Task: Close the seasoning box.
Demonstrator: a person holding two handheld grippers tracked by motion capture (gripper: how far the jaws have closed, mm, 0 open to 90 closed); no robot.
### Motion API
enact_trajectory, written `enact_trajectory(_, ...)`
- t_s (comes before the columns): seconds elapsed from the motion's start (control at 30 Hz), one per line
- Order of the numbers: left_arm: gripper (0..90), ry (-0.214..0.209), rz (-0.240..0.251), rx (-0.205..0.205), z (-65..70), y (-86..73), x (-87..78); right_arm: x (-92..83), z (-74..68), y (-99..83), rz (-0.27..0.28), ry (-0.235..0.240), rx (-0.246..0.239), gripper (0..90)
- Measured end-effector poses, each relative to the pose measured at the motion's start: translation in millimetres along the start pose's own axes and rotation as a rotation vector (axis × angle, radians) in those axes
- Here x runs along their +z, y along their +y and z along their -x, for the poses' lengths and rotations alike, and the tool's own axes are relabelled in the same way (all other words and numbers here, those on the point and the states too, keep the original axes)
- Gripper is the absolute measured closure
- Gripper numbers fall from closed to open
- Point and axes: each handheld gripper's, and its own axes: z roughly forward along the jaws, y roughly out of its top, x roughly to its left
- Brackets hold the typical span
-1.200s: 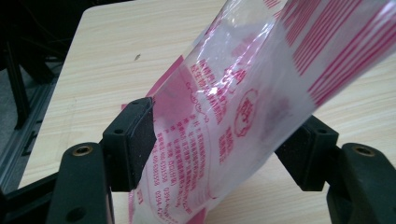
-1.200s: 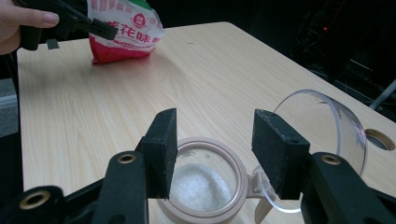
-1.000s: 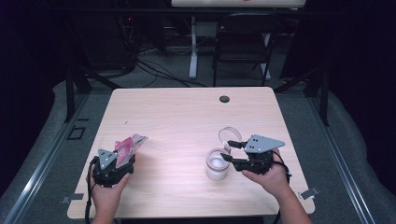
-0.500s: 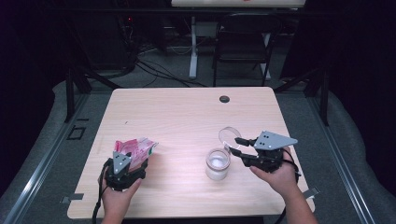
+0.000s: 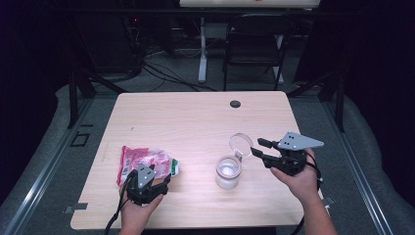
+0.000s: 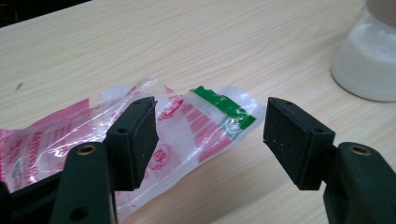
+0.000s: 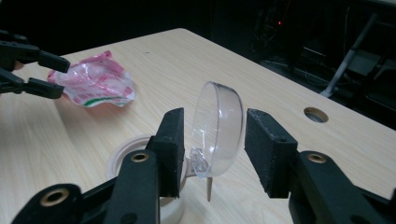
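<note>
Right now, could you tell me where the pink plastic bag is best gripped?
Probably at the green-striped end of the pink plastic bag: it lies flat and thin, pointing toward the jar. The left gripper, jaws open, already straddles it, so come in low along the table.

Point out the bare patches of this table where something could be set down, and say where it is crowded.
The far half of the table, from the pink bag and jar out to the round hole, is bare. So is the strip between bag and jar. It is crowded at the near edge: left tongs by the bag, right tongs at the jar's open lid.
</note>
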Motion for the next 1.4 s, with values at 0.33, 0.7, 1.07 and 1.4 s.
enact_trajectory(0.33,35.4,-0.024,-0.015,0.028,9.6,-0.8,2.5,18.5,7.0,-10.8,-0.043,0.004,0.06,55.1)
enact_trajectory(0.7,35.5,-0.023,-0.015,0.024,9.8,-1.4,1.9,27.2,6.5,-13.2,-0.068,-0.006,0.067,62.4)
enact_trajectory(1.07,36.7,-0.023,-0.013,0.02,8.0,-1.7,0.9,27.1,7.1,-13.7,-0.068,-0.005,0.069,70.8)
enact_trajectory(1.4,36.7,-0.025,-0.007,0.018,7.9,-1.1,-0.1,26.3,2.9,-13.2,-0.067,-0.005,0.036,70.6)
